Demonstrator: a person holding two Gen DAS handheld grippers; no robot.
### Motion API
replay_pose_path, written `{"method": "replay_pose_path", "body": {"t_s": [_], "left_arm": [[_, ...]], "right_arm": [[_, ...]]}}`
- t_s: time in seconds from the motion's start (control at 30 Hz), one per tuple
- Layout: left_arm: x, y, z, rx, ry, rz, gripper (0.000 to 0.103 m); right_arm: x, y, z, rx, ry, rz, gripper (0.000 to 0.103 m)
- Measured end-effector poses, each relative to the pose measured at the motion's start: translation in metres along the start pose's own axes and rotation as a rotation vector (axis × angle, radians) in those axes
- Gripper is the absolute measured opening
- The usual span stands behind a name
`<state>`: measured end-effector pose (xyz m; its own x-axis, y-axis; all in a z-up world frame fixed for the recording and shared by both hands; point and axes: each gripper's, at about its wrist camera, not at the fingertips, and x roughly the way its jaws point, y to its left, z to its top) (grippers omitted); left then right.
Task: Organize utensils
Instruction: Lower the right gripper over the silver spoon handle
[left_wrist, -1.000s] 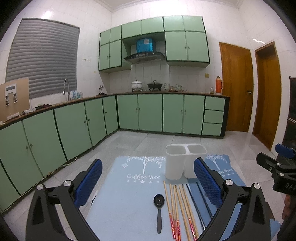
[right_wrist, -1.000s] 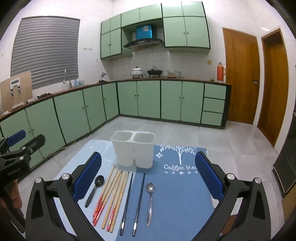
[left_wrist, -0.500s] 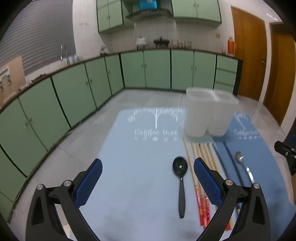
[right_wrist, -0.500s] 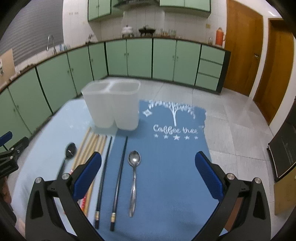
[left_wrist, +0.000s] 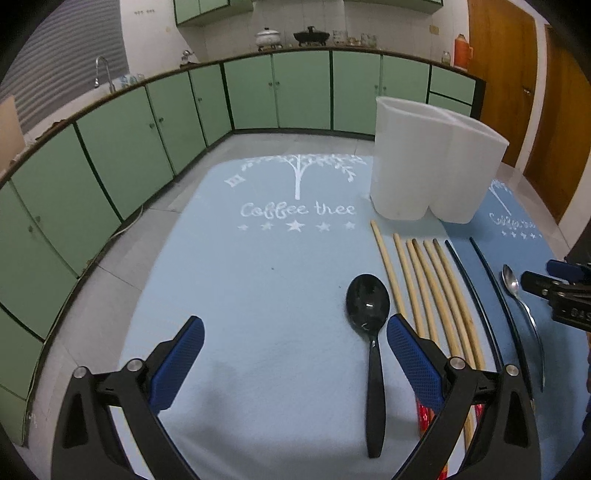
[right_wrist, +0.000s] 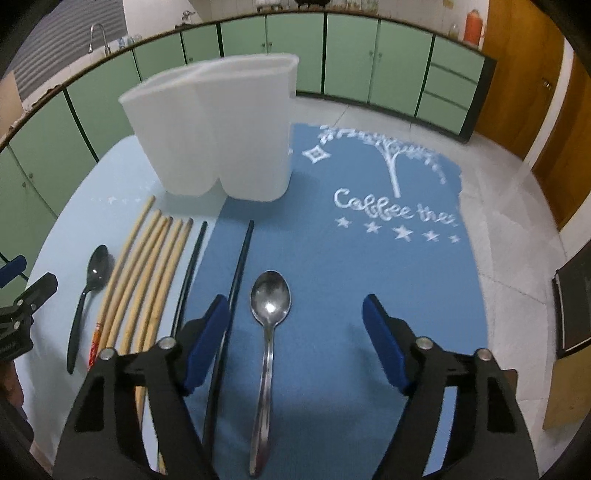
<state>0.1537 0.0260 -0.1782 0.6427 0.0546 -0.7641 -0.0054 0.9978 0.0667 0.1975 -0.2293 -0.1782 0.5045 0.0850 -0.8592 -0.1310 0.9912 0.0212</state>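
Both tongs have dropped low over the mats since a second ago, so the kitchen has mostly slid out of view and the utensils loom large.

Left to right: the left tongs (left_wrist: 295, 360) hover wide open and empty, with the black plastic spoon (left_wrist: 371, 325) lying between the tips, close to the right-hand pad. Next come six pale wooden chopsticks (left_wrist: 424, 291) in a row, then two thin black chopsticks (right_wrist: 218, 280). The shiny metal spoon (right_wrist: 269, 332) lies between the tips of the right tongs (right_wrist: 295, 341), also spread open and holding nothing. The white two-compartment plastic holder (right_wrist: 214, 129) stands upright behind the chopsticks, nothing visible inside.

Looks like the reach-in step, each side lining up on a spoon. Next move probably calls for centring over the handle, closing, then lifting toward the holder.

Everything sits on two "Coffee tree" mats, light blue (left_wrist: 258, 280) and darker blue (right_wrist: 369, 280), on the desk. Green cabinets (left_wrist: 122, 147) ring the room, with brown wooden doors (left_wrist: 517, 74) on the right.
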Motion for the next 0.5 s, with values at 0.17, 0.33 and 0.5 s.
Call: {"method": "replay_pose_path", "body": {"t_s": [0.17, 0.33, 0.5], "left_arm": [[0.008, -0.003, 0.003, -0.011, 0.014, -0.033, 0.097], [0.013, -0.006, 0.006, -0.025, 0.023, -0.061, 0.097], [0.019, -0.011, 0.012, -0.018, 0.028, -0.074, 0.097]], "right_arm": [[0.018, 0.0, 0.002, 0.008, 0.033, 0.027, 0.06], [0.027, 0.002, 0.004, 0.005, 0.044, 0.041, 0.054], [0.03, 0.005, 0.006, -0.016, 0.038, 0.048, 0.032]]}}
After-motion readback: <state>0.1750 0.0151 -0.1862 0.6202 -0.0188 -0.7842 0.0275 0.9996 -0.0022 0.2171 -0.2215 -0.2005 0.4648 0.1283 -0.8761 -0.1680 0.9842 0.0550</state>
